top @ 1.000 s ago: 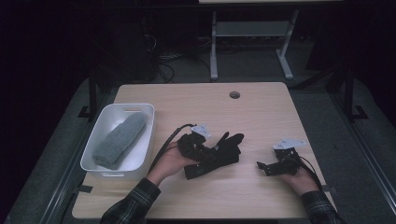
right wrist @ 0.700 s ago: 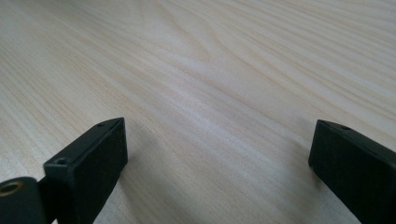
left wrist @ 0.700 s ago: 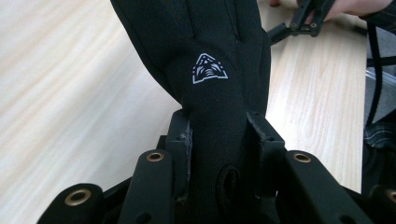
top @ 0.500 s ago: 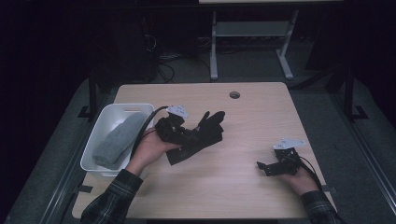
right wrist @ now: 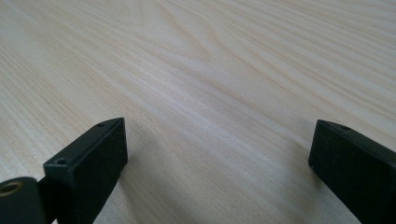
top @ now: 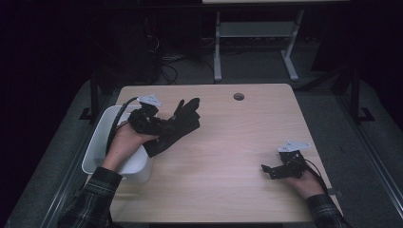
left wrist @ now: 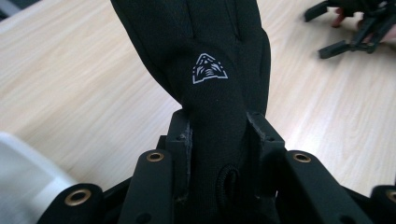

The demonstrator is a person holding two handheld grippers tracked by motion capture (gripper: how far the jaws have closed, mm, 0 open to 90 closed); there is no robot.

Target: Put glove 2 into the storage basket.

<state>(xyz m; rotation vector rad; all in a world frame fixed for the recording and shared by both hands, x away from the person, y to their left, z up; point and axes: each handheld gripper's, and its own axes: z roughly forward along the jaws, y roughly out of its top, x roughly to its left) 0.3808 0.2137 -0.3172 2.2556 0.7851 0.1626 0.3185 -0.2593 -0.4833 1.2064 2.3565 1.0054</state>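
We find the left gripper (top: 159,124) clamped on a black glove (top: 178,124), its two jaws pressing the cuff end from either side. In the left gripper view the glove (left wrist: 210,70) runs straight out ahead of the jaws, the cuff bunched between the pads and a white triangular emblem (left wrist: 209,68) facing the camera just beyond them. From the high view, the glove's fingers point away from the gripper toward the far side of the wooden table (top: 228,166), while its lower edge hangs down and toward the person; we cannot tell whether that edge touches the tabletop. A white bin (top: 97,156) stands just behind and below the left gripper, at the table's left edge, partly under the person's left hand (top: 124,141). The right gripper (top: 272,169) sits well apart from the glove, low over bare wood near the person's side of the table. Its jaws stand spread wide with nothing between them, and in the right gripper view only wood grain lies ahead of the right gripper (right wrist: 219,154). The left gripper view shows that right gripper (left wrist: 355,28) far off beyond the glove.
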